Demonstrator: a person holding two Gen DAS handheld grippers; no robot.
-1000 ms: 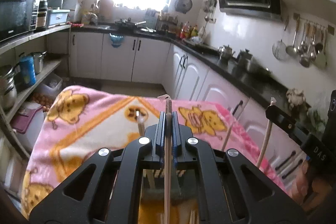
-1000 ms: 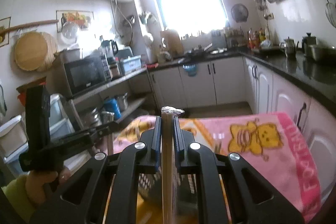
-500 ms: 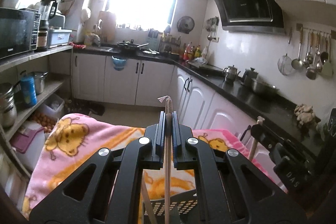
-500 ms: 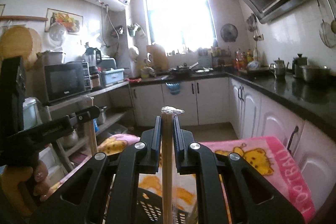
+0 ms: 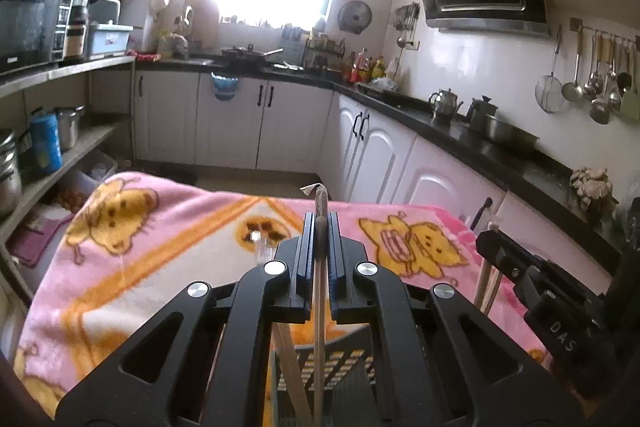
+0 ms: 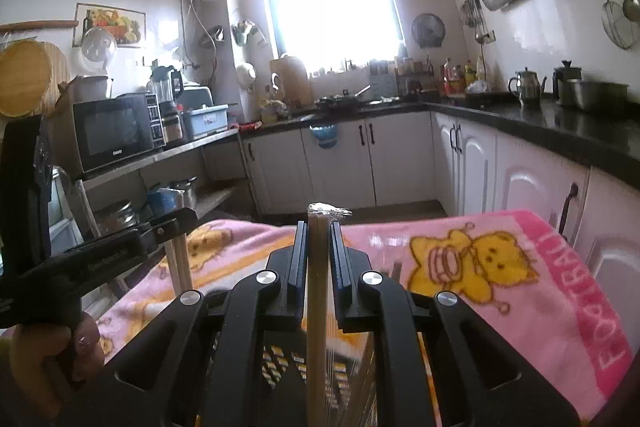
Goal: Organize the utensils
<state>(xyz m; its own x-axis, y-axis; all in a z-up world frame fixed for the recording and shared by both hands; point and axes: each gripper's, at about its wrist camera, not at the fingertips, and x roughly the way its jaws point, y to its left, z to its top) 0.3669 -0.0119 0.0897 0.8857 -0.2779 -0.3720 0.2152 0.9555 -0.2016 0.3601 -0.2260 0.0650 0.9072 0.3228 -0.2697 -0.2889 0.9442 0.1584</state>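
Note:
My left gripper (image 5: 319,223) is shut on a thin wooden chopstick (image 5: 319,291) that stands upright, its lower end down in a black perforated utensil basket (image 5: 340,367). My right gripper (image 6: 318,231) is shut on a pair of pale wooden chopsticks (image 6: 317,307) in a clear wrapper, held upright over the same basket (image 6: 280,363). The right gripper (image 5: 532,279) also shows at the right in the left wrist view, and the left gripper (image 6: 120,251) at the left in the right wrist view. Both stand over a pink cartoon-print blanket (image 5: 160,227).
The blanket covers a table (image 6: 540,287) in a narrow kitchen. White cabinets with a black counter (image 5: 460,139) run along the right and back. Shelves with a microwave (image 6: 112,135) and pots stand at the left. Ladles hang on the right wall (image 5: 592,79).
Both grippers have tilted up and back down over the second. The chopsticks stay clamped upright over the basket, and more of the basket shows now than a second ago.

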